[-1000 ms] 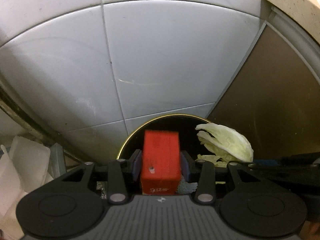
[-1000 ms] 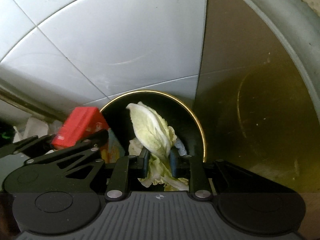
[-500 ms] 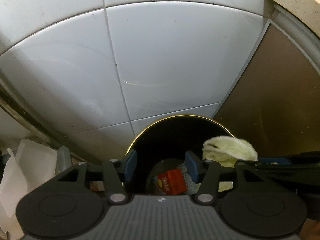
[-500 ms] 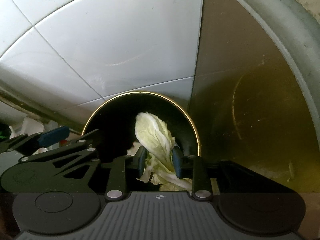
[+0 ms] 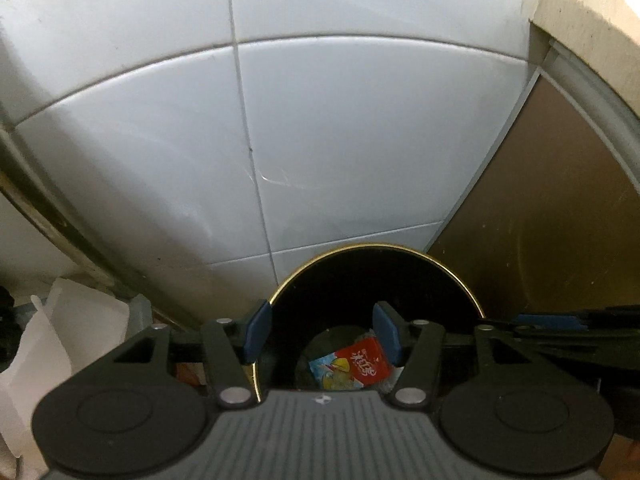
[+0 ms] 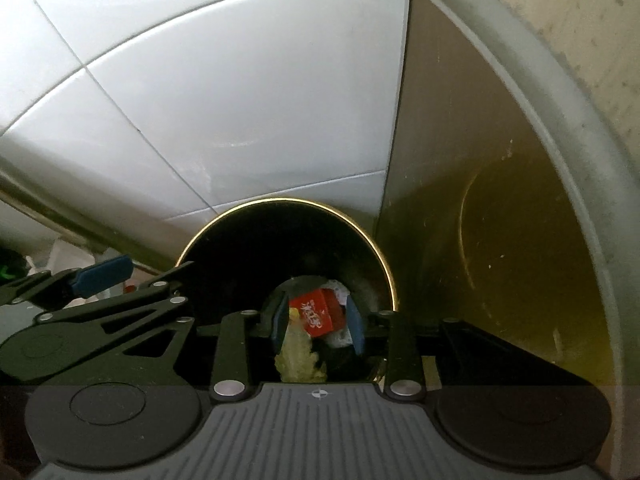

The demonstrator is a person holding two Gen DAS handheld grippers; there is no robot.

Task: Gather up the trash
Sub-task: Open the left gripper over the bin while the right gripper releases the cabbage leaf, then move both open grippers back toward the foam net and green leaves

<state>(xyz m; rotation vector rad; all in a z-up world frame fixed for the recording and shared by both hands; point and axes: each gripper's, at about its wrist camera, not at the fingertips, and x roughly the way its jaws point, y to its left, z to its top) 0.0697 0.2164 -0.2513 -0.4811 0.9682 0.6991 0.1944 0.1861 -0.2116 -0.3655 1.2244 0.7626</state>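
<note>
Cabbage leaf [image 6: 298, 354] dropped into bin [image 6: 384, 264], red carton [image 6: 318, 312] flat, tilted, both claws [image 5: 320, 338] [image 6: 318, 326] now open, empty

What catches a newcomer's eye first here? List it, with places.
The round black trash bin with a gold rim sits low at centre against pale wall tiles. A red printed carton lies at its bottom, with a pale green cabbage leaf beside it, between the open right hand-held gripper pads.

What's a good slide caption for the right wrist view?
Open right tongs above the black bin, red box and cabbage leaf inside.
</note>
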